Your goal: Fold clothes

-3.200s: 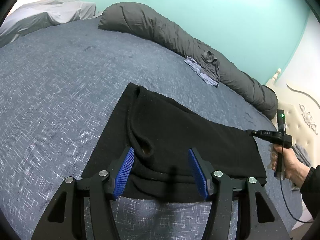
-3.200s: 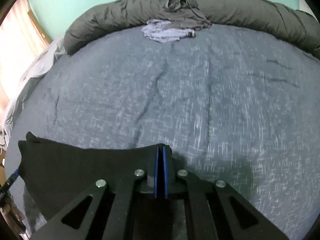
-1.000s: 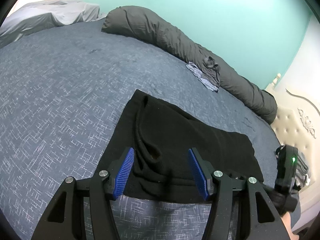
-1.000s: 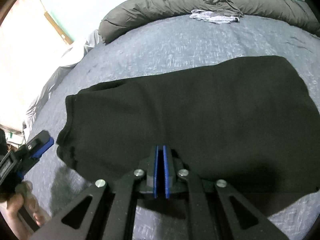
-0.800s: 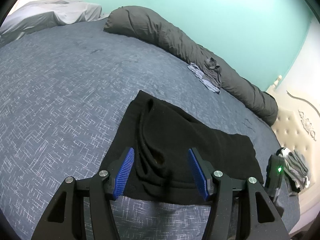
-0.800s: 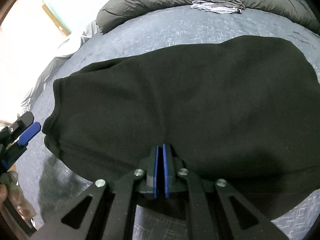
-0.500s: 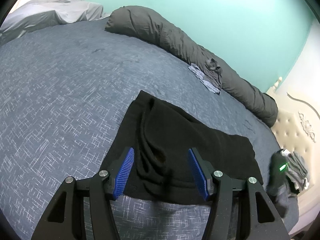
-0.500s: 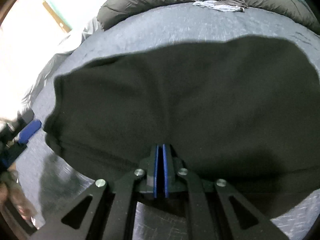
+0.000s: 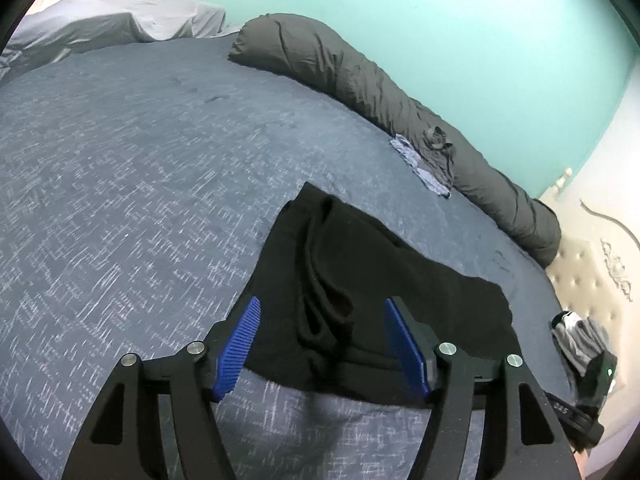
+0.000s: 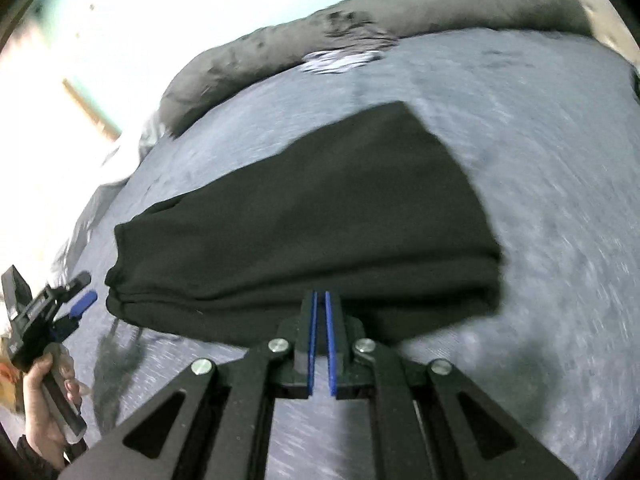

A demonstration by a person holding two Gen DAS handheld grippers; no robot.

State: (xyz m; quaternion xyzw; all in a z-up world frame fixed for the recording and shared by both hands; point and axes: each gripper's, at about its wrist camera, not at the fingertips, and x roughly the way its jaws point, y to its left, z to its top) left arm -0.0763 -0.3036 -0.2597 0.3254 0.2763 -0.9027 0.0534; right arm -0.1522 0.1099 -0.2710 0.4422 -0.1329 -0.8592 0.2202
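Note:
A black garment (image 9: 400, 280), folded into a long rectangle, lies flat on the blue-grey bed (image 9: 120, 180). My left gripper (image 9: 322, 302) hovers at its near short end. The jaws are opening, the blue pads (image 9: 240, 340) stand either side of the bunched hem, and neither pad presses on the cloth. In the blurred right wrist view my right gripper (image 10: 320, 296) is shut just short of the long near edge of the garment (image 10: 300, 220), with nothing seen between its pads. A hand (image 10: 44, 400) holds the left gripper (image 10: 52, 304) at the left edge there.
A rolled dark grey duvet (image 9: 360, 80) runs along the far side by the teal wall, with a small heap of clothes (image 9: 432, 160) against it. A light grey sheet (image 9: 112, 20) lies far left. Folded grey clothes (image 9: 580, 340) sit by the cream headboard (image 9: 600, 264).
My right gripper, still shut, has drawn back from over the garment to its near edge and shifted right. The left jaws have spread a little wider. The garment lies as before.

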